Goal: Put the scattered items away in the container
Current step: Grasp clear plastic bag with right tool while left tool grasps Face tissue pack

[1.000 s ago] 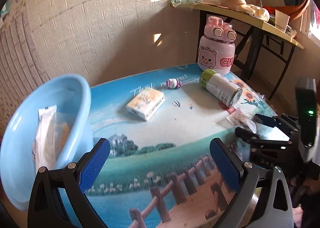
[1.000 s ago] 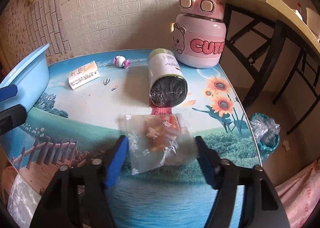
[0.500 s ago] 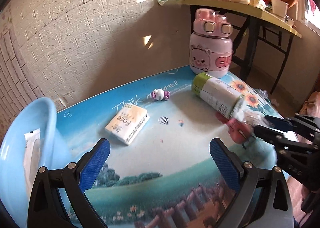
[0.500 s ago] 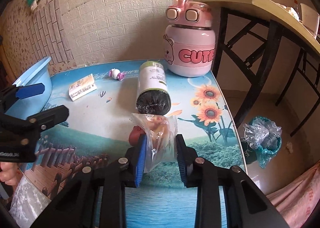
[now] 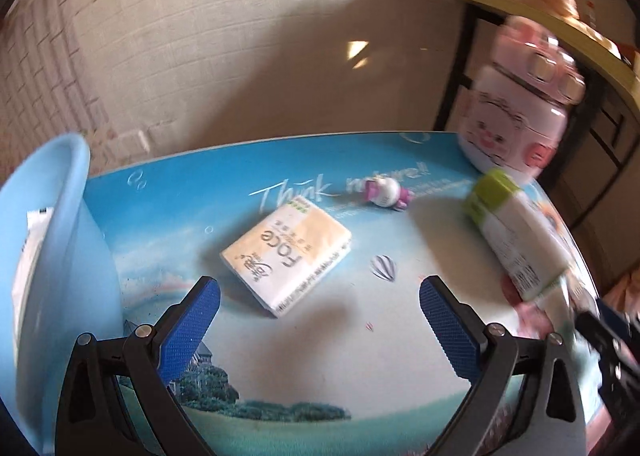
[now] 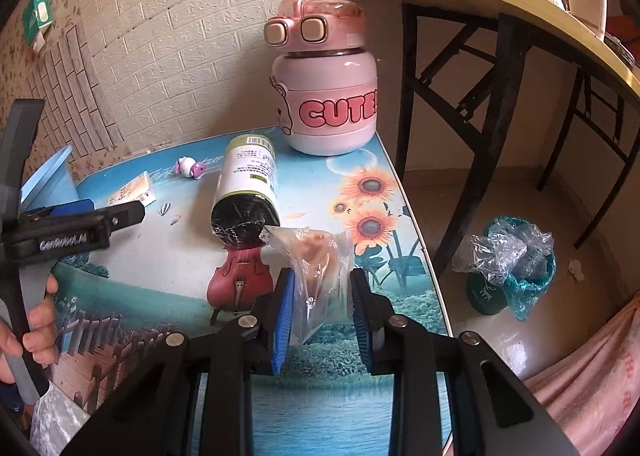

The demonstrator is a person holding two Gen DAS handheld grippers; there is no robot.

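where brick wall (image 6: 192, 16) backs printed table (image 6: 160, 280); green bin (image 6: 496, 292) beside

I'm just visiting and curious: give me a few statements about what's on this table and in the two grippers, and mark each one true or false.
1. The right gripper is shut on a clear snack bag. True.
2. The left gripper holds the tissue pack. False: its jaws are wide open and empty, and the pack lies flat on the table ahead of them.
3. The green-capped bottle stands upright. False: it lies on its side.
4. The pink jug stands upright at the table's far end. True.
5. The blue basin holds nothing. False: a white packet is already inside.
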